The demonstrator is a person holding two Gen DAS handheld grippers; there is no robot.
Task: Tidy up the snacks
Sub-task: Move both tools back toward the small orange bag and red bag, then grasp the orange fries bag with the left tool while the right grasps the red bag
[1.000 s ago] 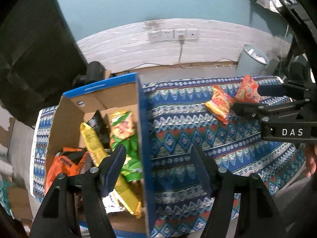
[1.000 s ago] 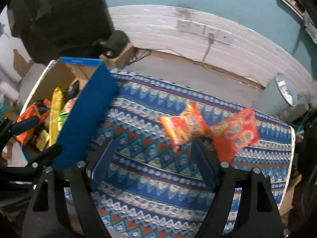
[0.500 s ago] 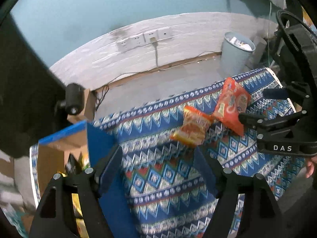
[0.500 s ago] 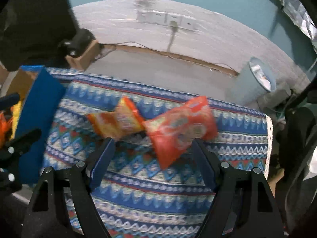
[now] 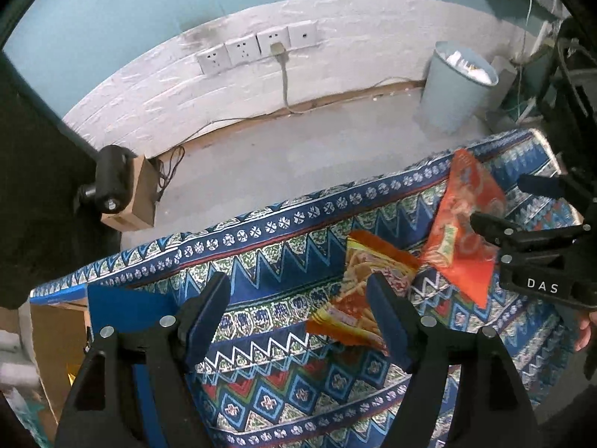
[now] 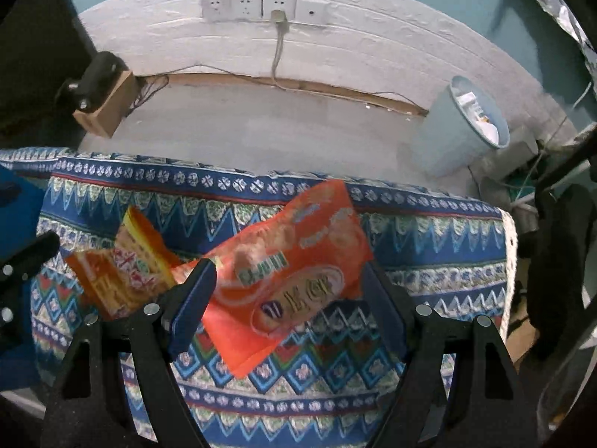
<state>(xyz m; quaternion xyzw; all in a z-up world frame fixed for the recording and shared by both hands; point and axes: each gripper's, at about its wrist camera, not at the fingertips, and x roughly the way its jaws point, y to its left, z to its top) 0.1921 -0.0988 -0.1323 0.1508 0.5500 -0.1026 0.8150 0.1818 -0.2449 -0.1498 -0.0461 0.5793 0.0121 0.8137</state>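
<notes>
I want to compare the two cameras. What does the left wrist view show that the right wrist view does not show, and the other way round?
Only the left wrist view shows the brown inside of the cardboard box and the "DAS" label on the right gripper.

Only the right wrist view shows the printed front of the red-orange packet between the right gripper's open fingers.

Both show the two packets, including the orange-yellow packet, the patterned cloth, the wall sockets and the grey bin.

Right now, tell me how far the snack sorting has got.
Done: can't judge; only the cardboard box's blue flap shows at the left edge, contents hidden. In hand: nothing; the left tongs and right tongs are both open, the right ones straddling the red-orange packet. Left: that packet and the yellow-orange packet, both lying on the patterned cloth.
</notes>
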